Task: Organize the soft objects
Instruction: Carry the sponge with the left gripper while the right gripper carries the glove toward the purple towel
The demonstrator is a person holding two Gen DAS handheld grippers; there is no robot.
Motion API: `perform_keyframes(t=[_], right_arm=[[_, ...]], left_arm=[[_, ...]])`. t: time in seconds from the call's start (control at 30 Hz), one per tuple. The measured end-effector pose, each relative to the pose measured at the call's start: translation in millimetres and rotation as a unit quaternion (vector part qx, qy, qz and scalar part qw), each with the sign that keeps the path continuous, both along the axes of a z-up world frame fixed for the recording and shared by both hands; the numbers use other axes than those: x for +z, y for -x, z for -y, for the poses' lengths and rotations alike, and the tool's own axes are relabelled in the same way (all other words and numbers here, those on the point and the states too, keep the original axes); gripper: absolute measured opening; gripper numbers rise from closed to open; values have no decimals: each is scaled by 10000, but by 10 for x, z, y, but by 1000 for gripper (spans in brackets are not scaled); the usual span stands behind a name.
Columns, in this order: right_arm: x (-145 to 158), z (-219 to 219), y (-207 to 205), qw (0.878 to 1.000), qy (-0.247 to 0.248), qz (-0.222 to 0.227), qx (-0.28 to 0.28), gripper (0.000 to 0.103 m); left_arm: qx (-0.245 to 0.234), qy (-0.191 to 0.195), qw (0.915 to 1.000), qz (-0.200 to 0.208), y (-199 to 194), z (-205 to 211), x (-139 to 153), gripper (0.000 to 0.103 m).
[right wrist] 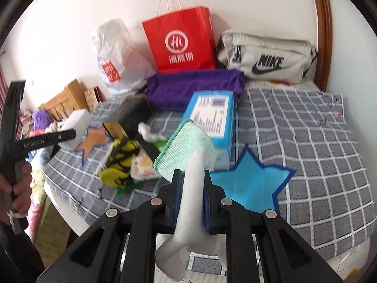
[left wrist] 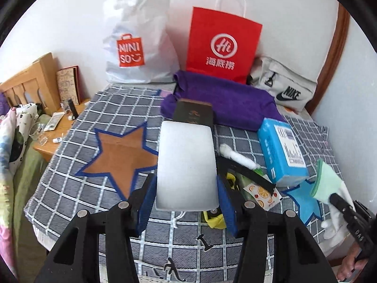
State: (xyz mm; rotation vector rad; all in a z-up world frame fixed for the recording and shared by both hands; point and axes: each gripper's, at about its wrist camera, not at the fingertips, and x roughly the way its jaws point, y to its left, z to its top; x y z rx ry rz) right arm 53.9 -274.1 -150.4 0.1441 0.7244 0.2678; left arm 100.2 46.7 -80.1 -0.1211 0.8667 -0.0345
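Note:
My left gripper (left wrist: 186, 198) is shut on a white foam block (left wrist: 186, 162), with its blue pads pressing both sides, lifted above the checked bedspread (left wrist: 70, 188). A brown felt star (left wrist: 120, 155) lies to the block's left. My right gripper (right wrist: 193, 184) is shut on a mint-green and white cloth (right wrist: 186, 151), which hangs through the jaws above a blue felt star (right wrist: 252, 184). In the right wrist view the left gripper (right wrist: 70, 136) and the foam block (right wrist: 77, 129) show at the far left. The left wrist view catches the cloth (left wrist: 327, 184) at the right edge.
A blue tissue pack (left wrist: 280, 151), a purple towel (left wrist: 223, 101), a dark box (left wrist: 193, 113), a yellow-black item (right wrist: 120, 162) and a snack packet (left wrist: 261, 193) lie mid-bed. A red paper bag (left wrist: 221, 44), a white plastic bag (left wrist: 139, 42) and a Nike pouch (right wrist: 266, 56) line the wall. A wooden bedside table (left wrist: 59, 132) stands left.

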Motion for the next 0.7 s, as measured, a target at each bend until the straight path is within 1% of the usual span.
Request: perform_keyframes(t=[0.17, 0.37, 0.57, 0.7], right_arm=[[170, -12, -45, 9999, -48, 136, -21, 16], [261, 13, -91, 9997, -92, 202, -57, 16], [351, 54, -165, 9995, -152, 260, -92, 16], [445, 58, -254, 9992, -136, 374, -106, 16]], left_arm=[[56, 49, 9999, 96, 28, -87, 110, 49], [63, 70, 9998, 160, 39, -63, 172, 49], [22, 3, 9998, 211, 9, 7, 248, 49], [2, -49, 9996, 278, -64, 34, 334, 49]])
